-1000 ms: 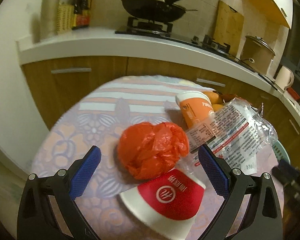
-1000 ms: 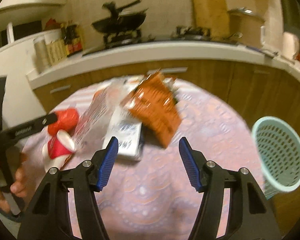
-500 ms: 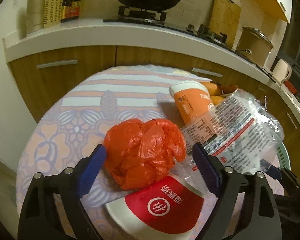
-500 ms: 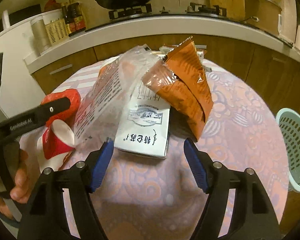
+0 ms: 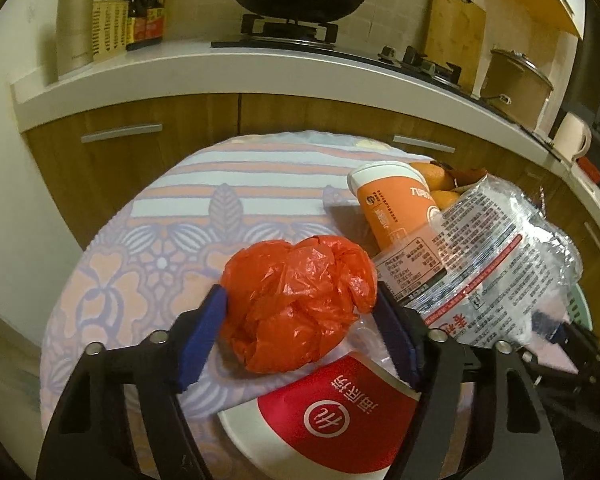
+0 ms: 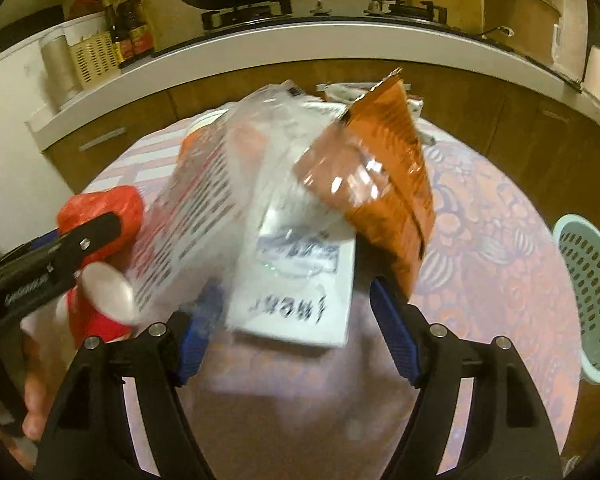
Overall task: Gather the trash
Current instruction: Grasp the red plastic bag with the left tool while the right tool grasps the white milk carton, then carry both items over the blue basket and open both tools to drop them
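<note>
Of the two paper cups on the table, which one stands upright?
The orange cup stands upright, rim on top, behind the red plastic bag. The red-and-white cup lies on its side.

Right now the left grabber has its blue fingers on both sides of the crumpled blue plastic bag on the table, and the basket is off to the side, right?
Almost. The plastic bag is red-orange, not blue; only the finger pads are blue. The left wrist view shows the left grabber open around it, and the right wrist view shows the basket at the table's right edge.
</note>
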Action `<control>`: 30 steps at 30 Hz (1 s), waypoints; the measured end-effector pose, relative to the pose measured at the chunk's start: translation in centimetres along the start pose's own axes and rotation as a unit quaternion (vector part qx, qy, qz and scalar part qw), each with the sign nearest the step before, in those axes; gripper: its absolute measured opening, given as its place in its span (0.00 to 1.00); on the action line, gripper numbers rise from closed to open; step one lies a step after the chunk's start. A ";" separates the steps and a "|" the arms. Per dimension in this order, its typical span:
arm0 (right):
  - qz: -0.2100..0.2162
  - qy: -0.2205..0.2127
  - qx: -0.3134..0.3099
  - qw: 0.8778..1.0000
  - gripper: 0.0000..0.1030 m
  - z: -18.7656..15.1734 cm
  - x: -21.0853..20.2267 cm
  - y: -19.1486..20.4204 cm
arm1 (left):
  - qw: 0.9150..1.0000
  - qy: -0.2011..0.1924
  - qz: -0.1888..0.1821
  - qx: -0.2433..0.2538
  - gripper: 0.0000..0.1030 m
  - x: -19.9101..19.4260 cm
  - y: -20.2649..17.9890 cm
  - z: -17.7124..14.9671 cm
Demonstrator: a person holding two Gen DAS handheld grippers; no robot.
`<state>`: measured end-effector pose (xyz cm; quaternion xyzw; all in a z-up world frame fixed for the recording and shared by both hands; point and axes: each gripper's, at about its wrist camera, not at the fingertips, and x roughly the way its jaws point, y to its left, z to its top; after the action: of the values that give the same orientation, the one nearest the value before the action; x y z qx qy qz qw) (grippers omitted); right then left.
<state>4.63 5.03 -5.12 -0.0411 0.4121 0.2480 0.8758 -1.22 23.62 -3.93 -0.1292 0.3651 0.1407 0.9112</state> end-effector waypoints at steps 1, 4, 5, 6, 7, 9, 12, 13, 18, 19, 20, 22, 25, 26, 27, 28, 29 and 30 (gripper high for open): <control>-0.001 -0.002 0.000 1.000 0.51 -0.1 -0.2 -0.2 | 1.000 -0.001 0.004 0.003 0.59 -0.1 -0.1 0.0; -0.006 -0.016 0.002 1.000 0.50 -0.4 -1.1 -0.9 | 1.000 -0.010 0.011 0.009 0.48 -0.5 -0.2 0.0; -0.002 -0.022 0.005 1.000 0.50 -0.5 -1.6 -1.2 | 1.000 -0.013 0.010 0.008 0.46 -0.8 -0.2 0.0; 0.001 -0.028 0.007 1.000 0.50 -0.5 -2.2 -1.5 | 1.000 -0.018 0.007 0.005 0.44 -1.1 -0.1 0.1; 0.003 -0.033 0.009 0.999 0.50 -0.5 -2.6 -1.8 | 1.000 -0.023 0.004 0.003 0.43 -1.5 -0.1 0.1; 0.015 -0.049 0.011 0.999 0.50 -0.6 -4.3 -2.4 | 0.999 -0.041 0.003 0.001 0.42 -2.7 -0.4 0.4; 0.025 -0.068 0.016 0.997 0.50 -0.4 -6.3 -3.2 | 0.997 -0.076 -0.003 0.004 0.42 -5.2 -1.3 1.0; 0.029 -0.074 0.019 0.997 0.50 -0.3 -6.8 -3.5 | 0.997 -0.083 -0.005 0.005 0.42 -5.8 -1.5 1.1; 0.038 -0.106 0.035 0.993 0.50 0.2 -9.9 -5.0 | 0.993 -0.115 -0.023 0.022 0.41 -8.7 -4.4 1.9; 0.040 -0.112 0.039 0.992 0.50 0.2 -10.5 -5.5 | 0.992 -0.119 -0.029 0.026 0.41 -9.2 -5.3 2.0; 0.040 -0.118 0.042 0.991 0.50 0.1 -11.1 -5.9 | 0.992 -0.122 -0.035 0.028 0.41 -9.5 -5.9 2.0; 0.044 -0.132 0.046 0.989 0.50 0.1 -12.3 -6.5 | 0.990 -0.127 -0.051 0.034 0.41 -10.2 -7.3 2.0; 0.043 -0.150 0.051 0.986 0.50 -0.1 -14.0 -7.6 | 0.987 -0.136 -0.069 0.050 0.41 -10.8 -9.9 2.0; 0.042 -0.158 0.055 0.985 0.50 -0.1 -14.8 -8.2 | 0.986 -0.138 -0.073 0.055 0.41 -11.0 -10.6 1.9; 0.041 -0.163 0.058 0.984 0.50 -0.2 -15.2 -8.7 | 0.985 -0.142 -0.080 0.063 0.41 -11.2 -11.6 1.9; 0.037 -0.169 0.061 0.983 0.50 -0.2 -15.8 -9.5 | 0.984 -0.144 -0.084 0.067 0.41 -11.3 -12.2 1.8; 0.033 -0.173 0.064 0.982 0.50 -0.4 -16.2 -10.1 | 0.982 -0.147 -0.091 0.075 0.41 -11.5 -13.5 1.7; 0.031 -0.176 0.067 0.982 0.50 -0.4 -16.5 -10.7 | 0.981 -0.148 -0.096 0.080 0.41 -11.5 -14.3 1.6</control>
<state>0.50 -11.07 5.42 0.0751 0.2685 0.2503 0.9272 -3.12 9.01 7.18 -0.0685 0.2226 0.0407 0.9716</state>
